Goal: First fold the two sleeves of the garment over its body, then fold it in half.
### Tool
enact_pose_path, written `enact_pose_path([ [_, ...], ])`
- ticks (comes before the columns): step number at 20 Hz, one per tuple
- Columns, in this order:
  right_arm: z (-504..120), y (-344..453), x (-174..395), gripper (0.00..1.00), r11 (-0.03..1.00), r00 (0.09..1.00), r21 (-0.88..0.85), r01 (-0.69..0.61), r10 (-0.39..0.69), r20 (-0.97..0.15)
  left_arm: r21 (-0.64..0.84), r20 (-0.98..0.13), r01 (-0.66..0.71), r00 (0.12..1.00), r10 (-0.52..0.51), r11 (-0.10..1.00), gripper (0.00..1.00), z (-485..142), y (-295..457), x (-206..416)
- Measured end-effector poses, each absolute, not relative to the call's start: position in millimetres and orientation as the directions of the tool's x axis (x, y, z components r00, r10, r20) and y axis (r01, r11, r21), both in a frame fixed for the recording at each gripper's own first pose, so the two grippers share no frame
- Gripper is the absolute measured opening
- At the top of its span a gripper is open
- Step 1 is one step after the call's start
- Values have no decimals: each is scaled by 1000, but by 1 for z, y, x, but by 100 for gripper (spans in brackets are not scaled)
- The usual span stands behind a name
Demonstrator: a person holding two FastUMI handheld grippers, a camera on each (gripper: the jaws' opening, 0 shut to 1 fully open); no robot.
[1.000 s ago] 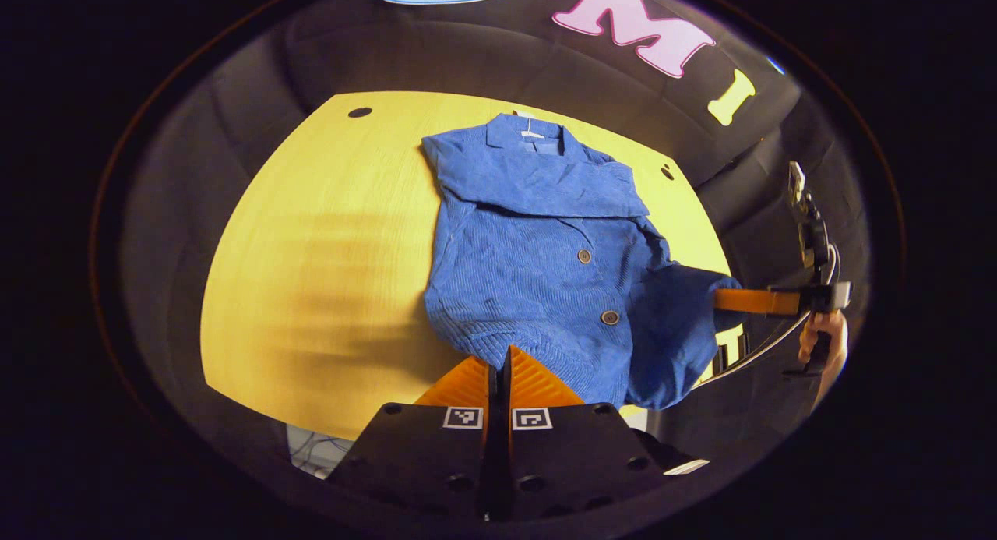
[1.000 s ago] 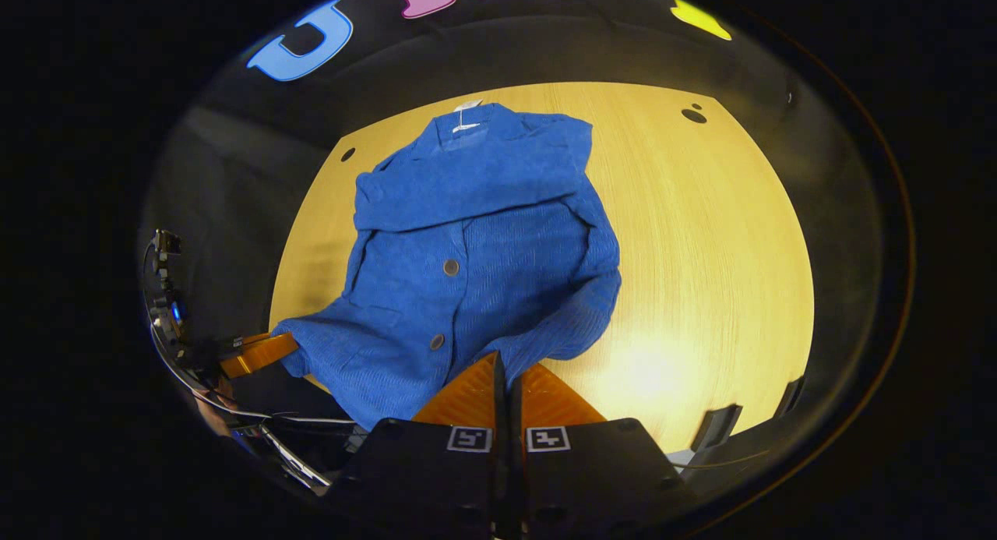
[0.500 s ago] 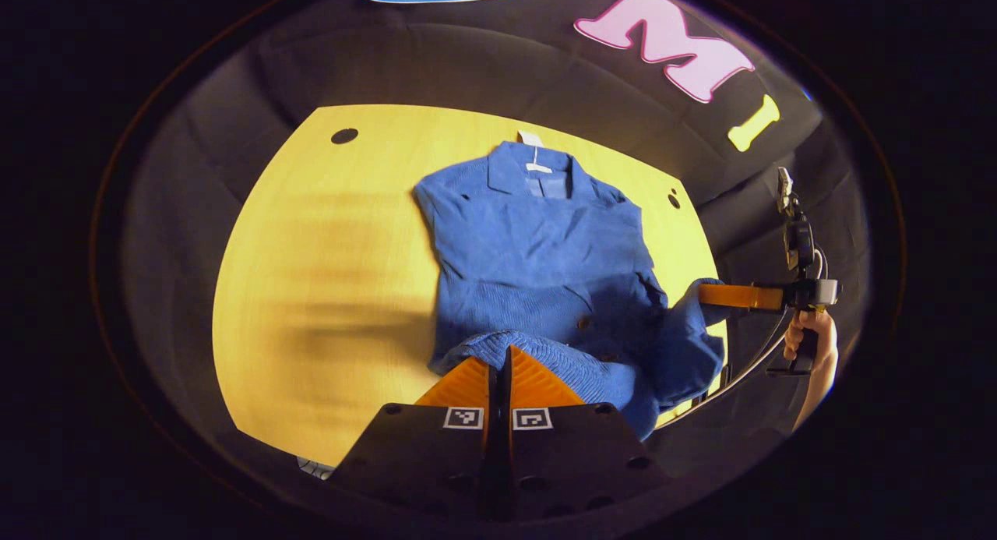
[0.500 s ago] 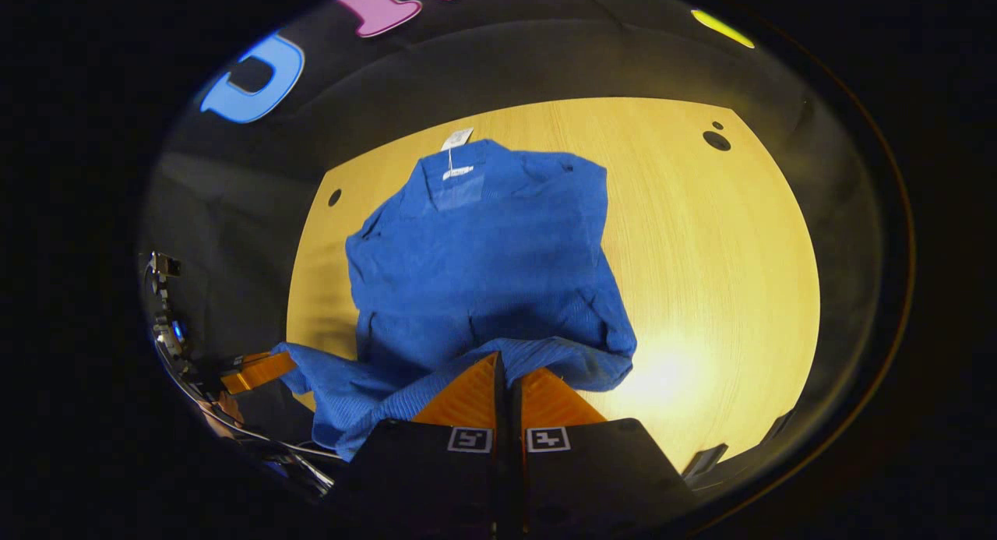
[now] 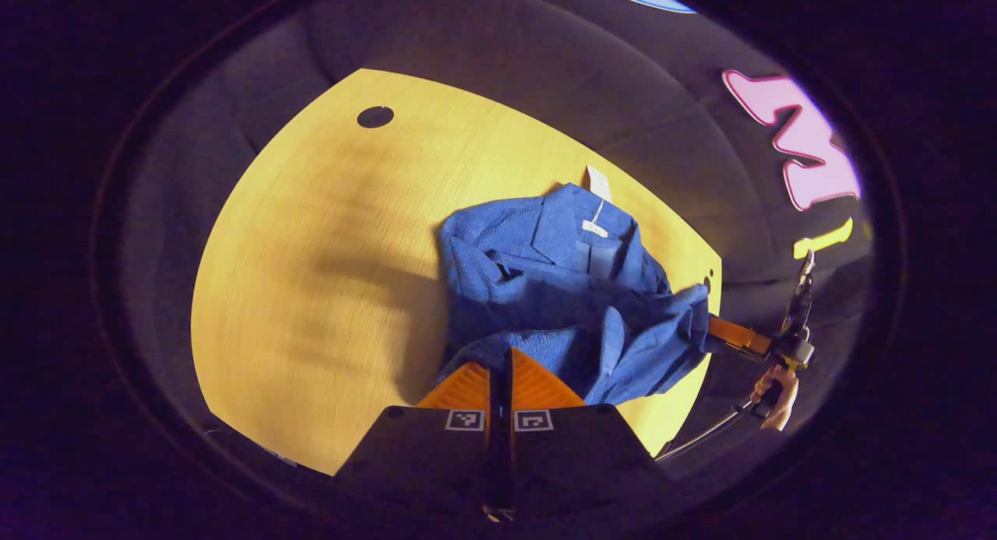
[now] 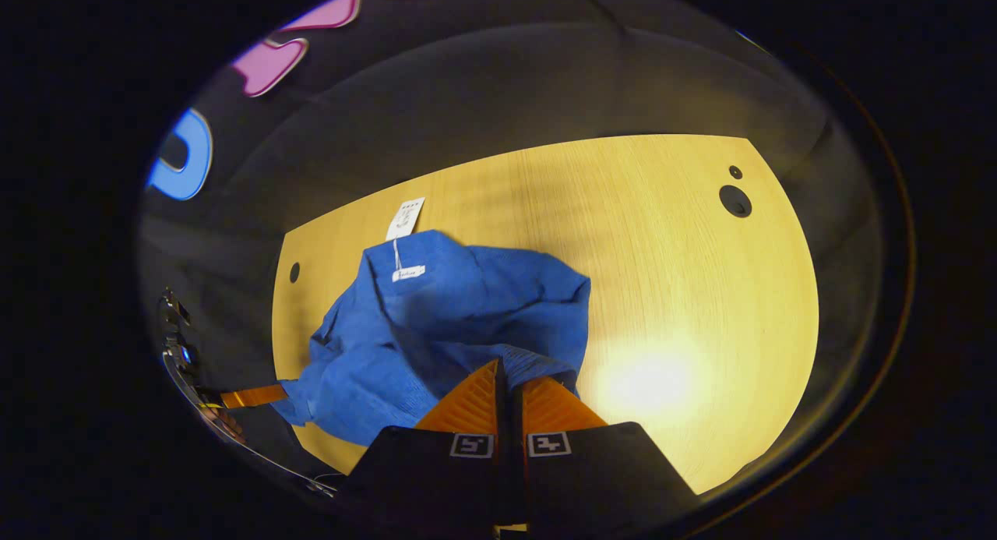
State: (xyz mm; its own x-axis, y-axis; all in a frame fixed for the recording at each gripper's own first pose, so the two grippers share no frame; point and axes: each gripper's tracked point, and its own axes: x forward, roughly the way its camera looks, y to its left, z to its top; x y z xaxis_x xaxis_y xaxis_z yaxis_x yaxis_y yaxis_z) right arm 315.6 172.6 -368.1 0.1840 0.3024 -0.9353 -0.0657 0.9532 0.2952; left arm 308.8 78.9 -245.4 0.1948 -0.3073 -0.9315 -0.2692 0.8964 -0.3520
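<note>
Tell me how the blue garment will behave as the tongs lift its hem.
Probably floppy: the blue garment sags and bunches between the left tongs and right tongs. Likely light, since pinched edges carry it. Unlikely to slide much on the wooden table.

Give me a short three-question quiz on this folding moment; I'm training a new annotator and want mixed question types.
1. True or false: both tongs, left and right, are shut on the blue corduroy jacket.
2. Multiple choice: the white paper hang tag sits at the jacket's A) hem, B) collar, C) sleeve cuff.
3. Fill in: the jacket lies on a light ___ table.

Key
1. True: in each view the fingers are closed with the fabric edge pinched and lifted between them.
2. B.
3. Wooden.
</note>
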Motion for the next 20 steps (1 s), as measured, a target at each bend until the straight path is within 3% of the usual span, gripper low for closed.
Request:
enact_pose_path([
  [4,-420,174,331,2,953,128,292,-80,301,-945,-277,-959,-321,145,-242,906,0,-299,74,342],
  [9,-443,174,334,3,931,139,350,-100,361,-922,-364,-924,-335,246,-293,869,0,-305,83,356],
  [10,-443,177,331,21,919,150,383,-93,393,-907,-401,-909,-349,268,-319,847,0,-300,85,353],
  [11,-440,176,334,10,911,169,398,-105,411,-896,-450,-886,-369,296,-355,813,9,-295,86,353],
  [12,-438,174,343,33,911,204,392,-132,411,-888,-486,-868,-397,326,-375,779,18,-294,86,356],
  [14,-433,173,357,80,909,258,380,-171,414,-873,-540,-833,-437,405,-379,720,64,-283,92,364],
  [15,-427,178,362,92,898,282,404,-174,439,-853,-549,-823,-438,434,-368,712,63,-277,93,364],
  [16,-420,182,365,92,886,307,432,-170,464,-831,-560,-810,-434,465,-357,706,66,-272,95,365],
  [17,-409,185,371,83,865,333,475,-164,501,-798,-601,-777,-426,509,-371,676,69,-258,94,367],
  [18,-398,187,376,94,846,353,513,-142,528,-773,-650,-738,-427,550,-390,629,69,-245,91,371],
  [20,-382,186,387,95,823,383,560,-95,550,-742,-692,-707,-450,581,-403,565,71,-229,93,375],
])
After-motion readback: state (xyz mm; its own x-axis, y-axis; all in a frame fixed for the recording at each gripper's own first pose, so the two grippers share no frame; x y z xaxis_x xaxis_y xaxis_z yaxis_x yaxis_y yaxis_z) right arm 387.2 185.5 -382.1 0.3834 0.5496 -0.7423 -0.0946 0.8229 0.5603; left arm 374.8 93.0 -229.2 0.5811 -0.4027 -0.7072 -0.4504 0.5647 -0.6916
